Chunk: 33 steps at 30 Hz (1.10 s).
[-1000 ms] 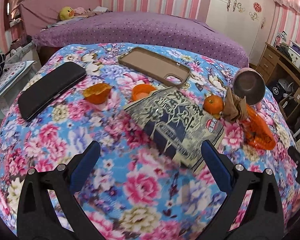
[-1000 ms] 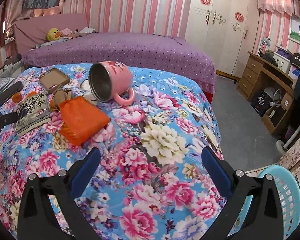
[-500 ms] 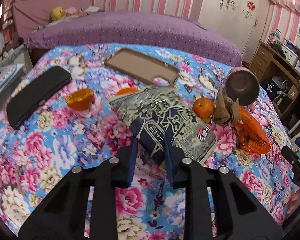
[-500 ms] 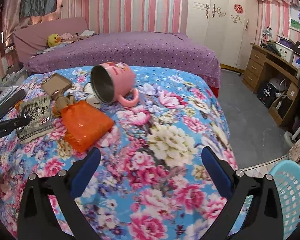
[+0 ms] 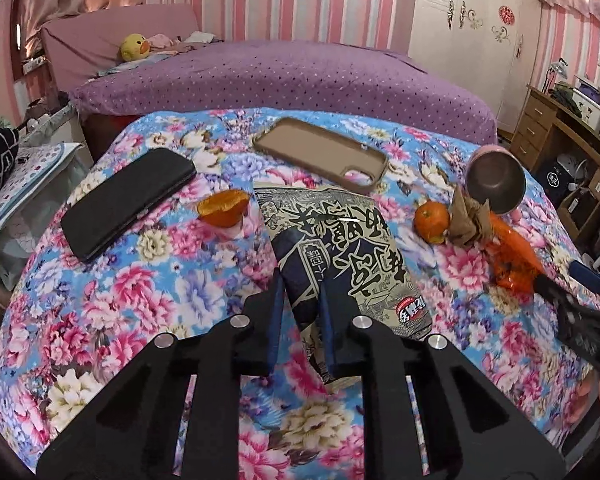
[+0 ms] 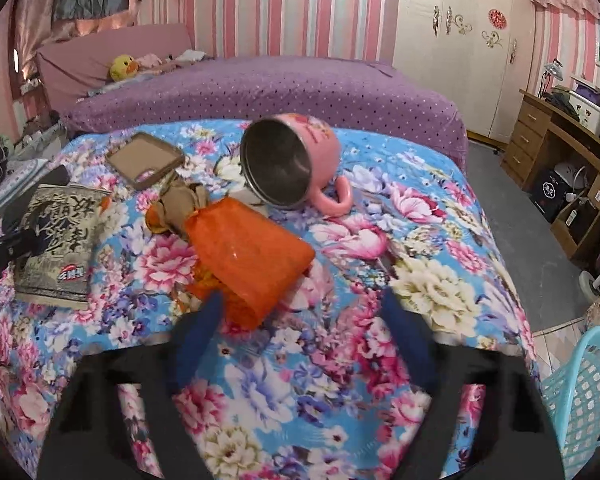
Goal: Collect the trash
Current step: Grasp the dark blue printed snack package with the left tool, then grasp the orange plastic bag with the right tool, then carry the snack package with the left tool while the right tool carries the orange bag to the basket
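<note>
My left gripper [image 5: 300, 320] is shut on the near edge of a dark blue and beige snack bag [image 5: 340, 248], which is lifted a little off the flowered cloth. The same snack bag [image 6: 56, 240] shows at the left of the right wrist view. My right gripper [image 6: 304, 324] hovers at the near end of an orange plastic bag [image 6: 248, 260]. Its jaws are closing, and only the bag's near corner lies between the fingers, untouched. Crumpled brown paper [image 6: 180, 200] lies behind the orange bag. An orange peel [image 5: 222, 208] sits left of the snack bag.
A whole orange [image 5: 432, 218], a tipped pink mug [image 6: 296, 160], a brown phone case [image 5: 320, 152] and a black phone [image 5: 128, 200] lie on the flowered table. A light blue basket [image 6: 580, 392] stands on the floor at the right. A purple bed is behind.
The left jaws went from wide open to shut on the snack bag and raised its near edge. The right gripper moved left to the orange bag and its jaws narrowed.
</note>
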Tool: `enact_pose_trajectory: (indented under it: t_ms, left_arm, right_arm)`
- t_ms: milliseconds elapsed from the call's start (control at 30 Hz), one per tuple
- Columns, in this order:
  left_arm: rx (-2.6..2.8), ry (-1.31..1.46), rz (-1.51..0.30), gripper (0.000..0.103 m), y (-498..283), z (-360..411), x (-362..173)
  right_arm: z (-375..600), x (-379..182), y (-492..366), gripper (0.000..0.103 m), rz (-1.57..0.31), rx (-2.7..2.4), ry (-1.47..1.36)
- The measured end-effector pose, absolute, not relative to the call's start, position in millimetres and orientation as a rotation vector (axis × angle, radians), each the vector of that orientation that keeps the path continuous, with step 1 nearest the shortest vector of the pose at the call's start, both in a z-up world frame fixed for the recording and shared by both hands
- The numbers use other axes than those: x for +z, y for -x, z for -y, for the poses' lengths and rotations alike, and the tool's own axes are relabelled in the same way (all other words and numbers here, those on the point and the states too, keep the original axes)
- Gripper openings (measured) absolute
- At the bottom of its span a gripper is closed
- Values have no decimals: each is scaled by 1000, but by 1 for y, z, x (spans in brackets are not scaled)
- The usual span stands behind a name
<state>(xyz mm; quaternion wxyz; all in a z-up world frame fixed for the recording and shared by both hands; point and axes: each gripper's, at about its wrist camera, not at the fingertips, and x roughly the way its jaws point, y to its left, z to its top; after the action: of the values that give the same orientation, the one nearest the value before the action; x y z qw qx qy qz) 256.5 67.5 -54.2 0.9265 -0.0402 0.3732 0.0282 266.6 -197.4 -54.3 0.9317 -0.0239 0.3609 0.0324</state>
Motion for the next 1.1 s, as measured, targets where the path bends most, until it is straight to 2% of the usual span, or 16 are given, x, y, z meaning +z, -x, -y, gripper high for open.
enact_pose_trajectory:
  t_ms: [67,100,133,200,300,500,1100]
  left_arm:
    - [57,72,-770,15,-257,-66,-56]
    - [58,64,-770,15,-257,-66,-57]
    - [61,52,-767,15,-257,-65,-57]
    - [64,45,-762,15,-257,-64,-56]
    - [59,65,-759,15,-257,-66,-55]
    - [39,99,-746,15,-254,-66,-50]
    - [5,91,-657,13,-228,-35,-17]
  right_arm:
    - [198,-56,-272,55,-747,81,31]
    - [198,-56,-273,46,-751,91,25]
    - [197,-58,-274,31,-756,99,24]
    - [197,-60,-275,16,-767,120,16]
    - [199,-56,-268,8,-731,135,4]
    - [211,-48,-256,4,-679,122,-5]
    - [250,-27,-233,4,-584,99,-37]
